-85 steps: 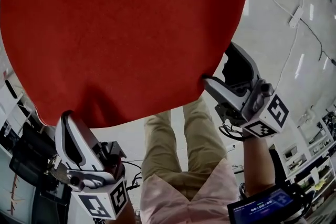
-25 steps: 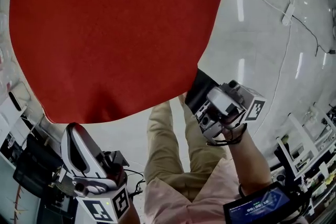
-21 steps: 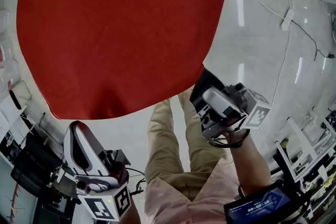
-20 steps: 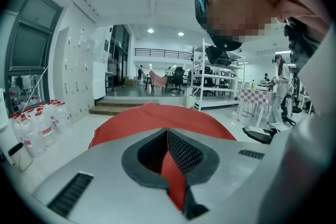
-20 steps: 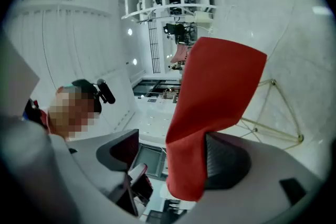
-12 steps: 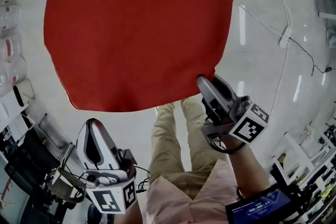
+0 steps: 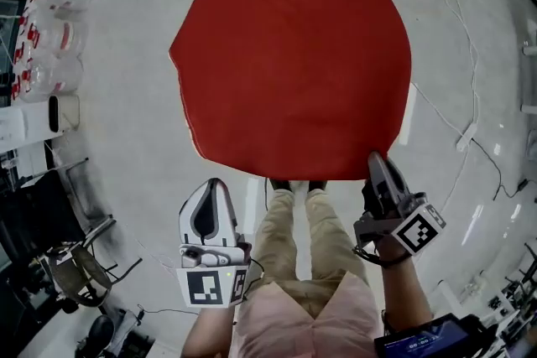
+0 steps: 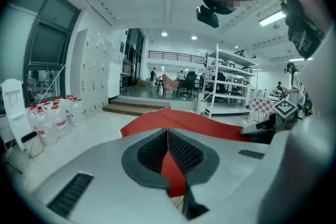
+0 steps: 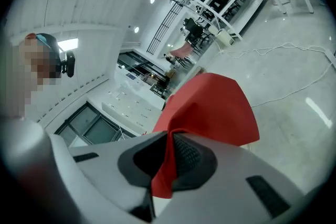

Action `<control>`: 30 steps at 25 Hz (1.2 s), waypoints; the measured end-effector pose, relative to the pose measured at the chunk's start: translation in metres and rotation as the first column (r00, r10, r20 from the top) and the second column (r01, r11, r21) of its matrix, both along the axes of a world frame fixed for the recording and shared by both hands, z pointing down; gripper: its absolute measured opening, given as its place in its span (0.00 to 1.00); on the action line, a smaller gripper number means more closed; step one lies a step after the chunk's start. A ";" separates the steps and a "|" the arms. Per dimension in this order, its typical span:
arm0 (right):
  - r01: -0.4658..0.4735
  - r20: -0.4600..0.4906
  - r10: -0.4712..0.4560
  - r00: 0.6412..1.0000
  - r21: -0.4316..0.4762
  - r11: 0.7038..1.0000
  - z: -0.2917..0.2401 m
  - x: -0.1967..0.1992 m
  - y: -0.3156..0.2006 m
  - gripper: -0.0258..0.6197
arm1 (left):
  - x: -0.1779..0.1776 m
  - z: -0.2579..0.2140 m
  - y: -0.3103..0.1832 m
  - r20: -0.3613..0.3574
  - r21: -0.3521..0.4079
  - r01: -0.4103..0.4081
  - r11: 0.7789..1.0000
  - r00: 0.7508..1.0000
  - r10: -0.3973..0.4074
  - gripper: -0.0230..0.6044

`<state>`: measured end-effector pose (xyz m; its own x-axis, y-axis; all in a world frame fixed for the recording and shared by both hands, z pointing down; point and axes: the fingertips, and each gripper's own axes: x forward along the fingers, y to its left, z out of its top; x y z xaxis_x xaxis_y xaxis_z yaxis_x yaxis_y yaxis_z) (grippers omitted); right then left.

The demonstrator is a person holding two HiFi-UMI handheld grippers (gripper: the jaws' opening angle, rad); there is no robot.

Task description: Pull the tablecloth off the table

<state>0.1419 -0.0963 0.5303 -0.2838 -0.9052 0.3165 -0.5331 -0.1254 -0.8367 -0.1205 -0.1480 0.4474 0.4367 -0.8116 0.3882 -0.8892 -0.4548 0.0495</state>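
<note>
A red tablecloth (image 7: pixel 294 63) lies spread over the table, hiding it, in the middle of the head view. My left gripper (image 7: pixel 210 187) is at the cloth's near left edge. In the left gripper view a red strip of cloth (image 8: pixel 172 170) is pinched between its shut jaws (image 8: pixel 169 136). My right gripper (image 7: pixel 375 159) is at the near right edge, its jaws closing. In the right gripper view its pads (image 9: pixel 185 153) press on a fold of the cloth (image 9: pixel 215 107), which rises from the gripper (image 9: pixel 170 139).
The person's legs (image 7: pixel 302 239) stand between the grippers, just short of the cloth. Large water bottles (image 7: pixel 50 38) line the floor at the left, an office chair (image 7: pixel 75 264) stands at the lower left, and cables (image 7: pixel 466 130) run across the floor on the right.
The head view has drawn back, so the cloth looks smaller and farther. The right gripper has turned, reached the near right edge and closed on it. The left gripper has shifted right.
</note>
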 end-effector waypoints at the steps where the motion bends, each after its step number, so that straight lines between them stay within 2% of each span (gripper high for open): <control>1: -0.002 -0.003 0.002 1.000 0.000 1.000 -0.004 -0.001 -0.002 0.09 | -0.005 0.001 -0.001 -0.004 -0.004 0.010 1.000 1.000 -0.010 0.08; 7: 0.010 -0.023 -0.010 1.000 -0.017 1.000 -0.014 -0.001 -0.009 0.09 | -0.040 0.013 -0.008 -0.033 -0.033 0.106 0.994 0.994 -0.107 0.08; 10: 0.015 -0.026 -0.015 1.000 -0.015 1.000 -0.016 -0.007 -0.009 0.09 | -0.057 0.031 -0.013 -0.050 -0.074 0.115 0.991 0.992 -0.119 0.08; 12: 0.021 -0.030 -0.021 0.999 -0.013 1.000 -0.016 -0.010 -0.011 0.09 | -0.061 0.048 -0.016 -0.086 -0.113 0.103 0.988 0.990 -0.113 0.09; 13: 0.020 -0.026 -0.021 0.999 -0.013 1.000 -0.016 -0.011 -0.012 0.09 | -0.062 0.057 -0.018 -0.114 -0.134 0.093 0.987 0.988 -0.109 0.18; 14: 0.019 -0.020 -0.019 1.000 -0.012 1.000 -0.015 -0.011 -0.012 0.09 | -0.062 0.067 -0.020 -0.146 -0.155 0.082 0.985 0.984 -0.104 0.39; 17: 0.019 -0.009 -0.019 1.000 -0.007 1.000 -0.009 -0.014 -0.015 0.09 | -0.062 0.095 -0.027 -0.224 -0.201 0.062 0.978 0.969 -0.107 0.54; 21: 0.036 -0.014 -0.036 0.999 -0.017 0.999 -0.012 -0.017 -0.017 0.09 | -0.061 0.114 -0.041 -0.297 -0.219 0.065 0.973 0.946 -0.130 0.62; 28: 0.063 -0.012 -0.063 0.998 -0.006 0.998 -0.005 -0.018 -0.008 0.09 | -0.059 0.156 -0.054 -0.422 -0.291 0.063 0.955 0.887 -0.187 0.72; 30: 0.071 -0.015 -0.071 0.997 -0.005 0.997 -0.010 -0.021 -0.014 0.09 | -0.058 0.159 -0.060 -0.466 -0.318 0.050 0.947 0.861 -0.202 0.74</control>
